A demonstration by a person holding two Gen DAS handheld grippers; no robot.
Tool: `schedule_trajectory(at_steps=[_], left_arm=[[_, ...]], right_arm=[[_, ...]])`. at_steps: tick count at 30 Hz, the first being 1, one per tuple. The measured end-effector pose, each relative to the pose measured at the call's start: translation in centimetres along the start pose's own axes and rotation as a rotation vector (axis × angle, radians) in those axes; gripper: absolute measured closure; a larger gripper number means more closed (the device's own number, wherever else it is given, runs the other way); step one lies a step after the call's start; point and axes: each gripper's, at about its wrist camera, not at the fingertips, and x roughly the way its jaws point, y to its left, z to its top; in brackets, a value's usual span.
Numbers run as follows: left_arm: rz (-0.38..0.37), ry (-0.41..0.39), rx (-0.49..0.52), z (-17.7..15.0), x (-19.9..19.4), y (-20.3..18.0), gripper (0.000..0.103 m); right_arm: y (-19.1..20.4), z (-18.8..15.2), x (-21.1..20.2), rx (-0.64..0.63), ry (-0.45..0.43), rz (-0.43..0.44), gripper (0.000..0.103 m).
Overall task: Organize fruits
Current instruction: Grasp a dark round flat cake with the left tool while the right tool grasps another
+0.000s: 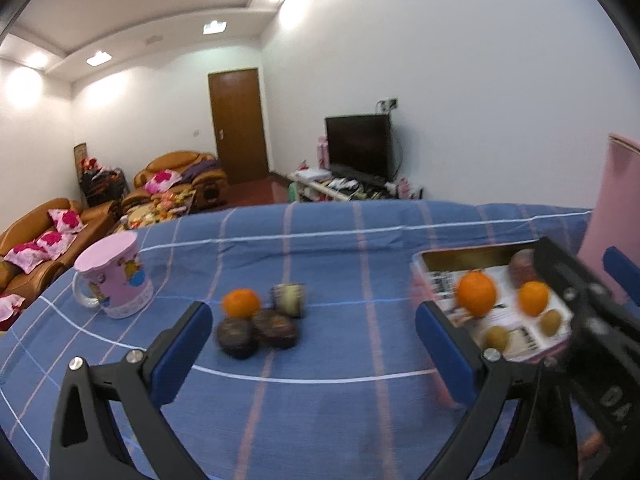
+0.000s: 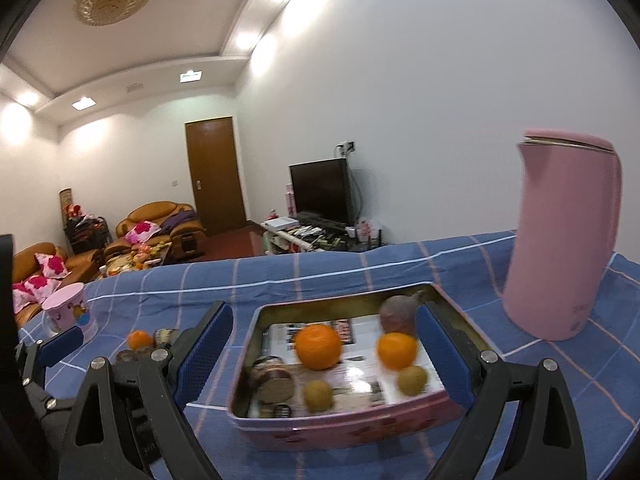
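**Both grippers wide apart over the blue cloth, nothing held**

I see my left gripper (image 1: pixel 314 344) with its blue pads spread far apart and nothing between them but cloth. Ahead of it, on the blue checked tablecloth (image 1: pixel 320 248), sits a loose cluster: one orange (image 1: pixel 241 302), two dark round fruits (image 1: pixel 256 332) touching each other just in front of it, and a small dark jar-like item (image 1: pixel 289 299) beside the orange. I cannot identify the dark fruits; the frame is blurred. A pink mug (image 1: pixel 116 280) stands well to the left of the cluster.

My right gripper (image 2: pixel 324 354) is also spread wide, gripping nothing. Its pads frame the pink tin tray (image 2: pixel 340 424), which sits just ahead of it on the cloth. The tray is lined with printed paper and holds two oranges (image 2: pixel 318 346), two small green-brown fruits (image 2: pixel 318 395), a reddish fruit (image 2: pixel 396 314) at the back, and a dark round item (image 2: pixel 274 378) at the front left. All are smeared by motion blur.

A pink kettle (image 2: pixel 560 240) stands upright to the right of the tray, near it but apart.

From the left wrist view, the right gripper's black body overlaps the tray's right edge. From the right wrist view, the loose cluster lies left of the tray, partly hidden behind my left pad.
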Motion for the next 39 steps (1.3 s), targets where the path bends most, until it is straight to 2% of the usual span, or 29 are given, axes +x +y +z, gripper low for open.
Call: schedule_trajectory(at_steps=[5,11,14,19,22,26,27,28,31,33,34,37,39], left_arm=[[0.01,0.121,-0.028,-0.2,2.8,4.6,0.0],[-0.102,0.285,-0.074,-1.1,6.0,9.6,0.0],[-0.098,0.339,-0.102,-1.4,7.3,10.6,0.004],[-0.07,0.332,-0.039,-0.7,8.5,9.3,0.013],[-0.064,0.347,0.006,-0.5,9.3,8.4,0.023],[-0.099,0.376,-0.007,-0.5,10.0,8.9,0.025],[-0.103,0.404,-0.005,-0.7,10.5,8.9,0.026],[-0.106,0.434,-0.001,-0.8,11.1,8.8,0.03],[-0.096,0.43,0.021,-0.7,11.3,8.2,0.039],[-0.095,0.421,0.019,-0.6,11.1,8.2,0.058],[-0.088,0.417,0.006,-0.6,11.0,8.4,0.063],[-0.098,0.413,-0.04,-0.5,10.7,9.6,0.064],[-0.057,0.408,-0.039,-0.7,10.2,10.5,0.064]], right_arm=[[2.3,-0.2,1.1,-0.014,0.035,0.047,0.009],[5.1,-0.5,2.4,-0.049,0.082,0.1,0.01],[6.4,-0.8,3.3,-0.071,0.128,0.135,0.01],[7.1,-1.0,3.7,-0.085,0.165,0.163,0.01],[6.9,-1.2,3.8,-0.073,0.178,0.184,0.01],[6.7,-1.2,4.6,-0.057,0.214,0.204,0.01],[6.7,-1.2,4.7,-0.053,0.221,0.208,0.01],[6.7,-1.2,4.8,-0.049,0.229,0.212,0.01],[7.0,-1.4,5.0,-0.05,0.242,0.22,0.01],[7.2,-1.4,4.8,-0.06,0.24,0.224,0.01],[7.4,-1.4,4.8,-0.066,0.241,0.227,0.01],[8.4,-1.5,4.8,-0.093,0.246,0.238,0.01],[9.1,-1.6,4.9,-0.102,0.246,0.251,0.01]])
